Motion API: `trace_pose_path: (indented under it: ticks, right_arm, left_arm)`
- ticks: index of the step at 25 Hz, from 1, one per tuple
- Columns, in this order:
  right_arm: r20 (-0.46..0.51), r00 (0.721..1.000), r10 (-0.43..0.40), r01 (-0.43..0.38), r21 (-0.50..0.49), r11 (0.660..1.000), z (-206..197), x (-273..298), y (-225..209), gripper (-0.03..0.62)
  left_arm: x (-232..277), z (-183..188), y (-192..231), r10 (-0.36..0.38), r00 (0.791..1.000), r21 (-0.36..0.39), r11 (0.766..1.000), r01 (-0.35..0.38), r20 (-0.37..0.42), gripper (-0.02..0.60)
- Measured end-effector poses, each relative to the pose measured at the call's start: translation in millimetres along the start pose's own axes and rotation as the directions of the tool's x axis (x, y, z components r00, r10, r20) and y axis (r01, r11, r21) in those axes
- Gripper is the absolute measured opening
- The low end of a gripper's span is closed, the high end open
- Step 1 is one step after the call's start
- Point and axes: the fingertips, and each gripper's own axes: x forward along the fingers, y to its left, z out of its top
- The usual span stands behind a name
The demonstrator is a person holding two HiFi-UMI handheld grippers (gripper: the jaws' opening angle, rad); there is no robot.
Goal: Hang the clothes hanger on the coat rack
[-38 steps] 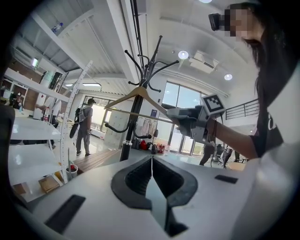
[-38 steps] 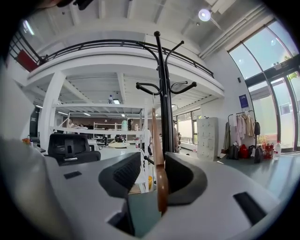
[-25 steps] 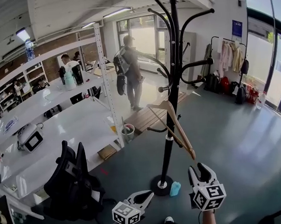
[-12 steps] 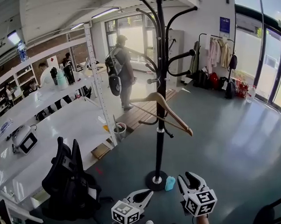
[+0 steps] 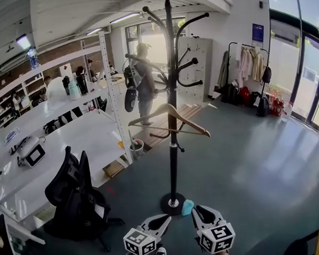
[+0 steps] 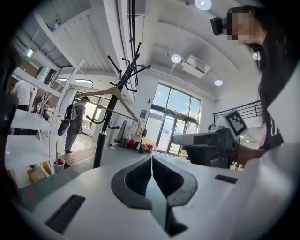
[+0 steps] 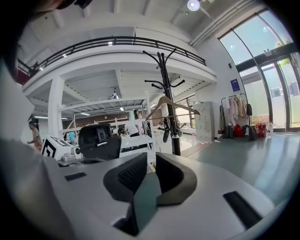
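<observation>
Hanger is on the rack, about halfway up the pole, wooden shoulders spread either side and sloping a bit down to the right. Neither gripper touches it. Its hook is lost against the dark pole, so I cannot tell which peg carries it. It hangs free with nothing else bearing it, so a peg seems to carry it and the task looks done. Both grippers are low and well apart from the rack, near the person's feet, likely pulled clear so nothing knocks the hanger off. Left gripper has its jaws fully together, tips meeting, nothing in them; it looks like a spare hand here. Right gripper shows a narrow gap between the pads and nothing in the gap; its jaws have just been closing, empty, which fits a hand relaxing after a release. A small blue thing lies beside the rack's base, just ahead of the right gripper. An office chair stands to the left by the white shelving, not in the way. A person stands far behind the rack.
</observation>
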Motion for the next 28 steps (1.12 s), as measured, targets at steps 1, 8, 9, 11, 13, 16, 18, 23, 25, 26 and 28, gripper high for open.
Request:
trace_pose_path:
  ticks: [1,8,9,11,13,16,18,23,25,26,28]
  right_arm:
    - [-0.003,1.0,0.009,-0.009,-0.001,1.0,-3,-10,0,0.063]
    - [-0.031,0.997,0.064,-0.064,0.005,0.998,-33,-80,1,0.043]
    - [-0.037,0.997,0.074,-0.074,0.007,0.997,-39,-88,2,0.041]
    - [-0.047,0.994,0.094,-0.094,0.011,0.996,-48,-104,5,0.037]
    - [-0.052,0.992,0.111,-0.11,0.018,0.994,-57,-117,9,0.034]
    - [-0.053,0.99,0.132,-0.131,0.025,0.991,-67,-127,16,0.029]
    - [-0.052,0.988,0.147,-0.146,0.026,0.989,-67,-133,20,0.026]
    - [-0.04,0.988,0.146,-0.144,0.046,0.988,-67,-139,22,0.02]
    - [-0.039,0.989,0.14,-0.138,0.051,0.989,-67,-141,21,0.017]
    - [-0.04,0.99,0.137,-0.135,0.053,0.989,-67,-143,20,0.017]
    - [-0.042,0.991,0.127,-0.124,0.058,0.991,-69,-147,18,0.015]
  left_arm:
    - [1,-3,-11,0.004,1.0,-0.008,1.0,-0.004,0.007,0.006]
    - [-8,-33,-90,0.044,0.999,-0.026,0.999,-0.043,0.019,0.006]
    - [-12,-39,-98,0.057,0.998,-0.031,0.998,-0.056,0.016,0.006]
    - [-20,-49,-114,0.084,0.996,-0.037,0.996,-0.083,0.011,0.006]
    - [-29,-57,-125,0.106,0.994,-0.04,0.994,-0.105,0.008,0.006]
    - [-39,-63,-133,0.141,0.99,-0.036,0.989,-0.14,0.013,0.006]
    - [-43,-61,-138,0.156,0.988,-0.03,0.987,-0.156,0.019,0.006]
    - [-44,-53,-144,0.157,0.987,-0.013,0.988,-0.157,0.024,0.006]
    - [-39,-51,-145,0.15,0.988,-0.009,0.989,-0.15,0.022,0.006]
    - [-37,-51,-146,0.144,0.989,-0.007,0.99,-0.144,0.021,0.006]
    - [-33,-50,-151,0.125,0.992,-0.005,0.992,-0.125,0.016,0.006]
